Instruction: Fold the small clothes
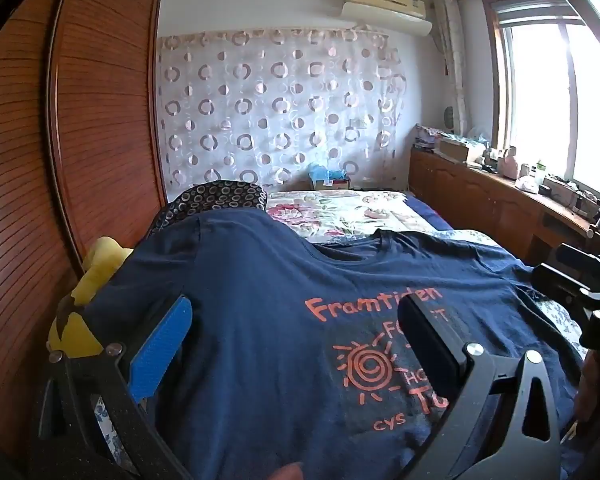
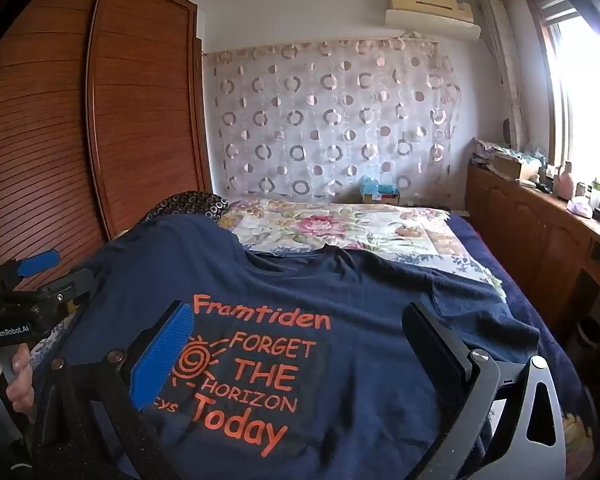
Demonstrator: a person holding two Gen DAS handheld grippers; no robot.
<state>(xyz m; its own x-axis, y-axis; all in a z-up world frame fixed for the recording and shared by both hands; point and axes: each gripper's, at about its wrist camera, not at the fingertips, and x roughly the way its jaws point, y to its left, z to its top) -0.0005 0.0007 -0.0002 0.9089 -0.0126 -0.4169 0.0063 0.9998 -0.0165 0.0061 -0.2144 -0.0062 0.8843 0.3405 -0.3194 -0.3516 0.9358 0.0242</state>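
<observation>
Right wrist: T-shirt (image 2: 300, 320) spread beneath parted jaws.

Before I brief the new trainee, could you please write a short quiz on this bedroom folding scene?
1. True or false: the navy T-shirt lies print side up on the bed.
2. Multiple choice: the left gripper and right gripper are: A) both open; B) both shut on cloth; C) one open, one shut.
3. Fill in: the yellow cloth shows beside the shirt on the side nearer the ____.

Key: 1 true; 2 A; 3 wooden wardrobe.
</observation>
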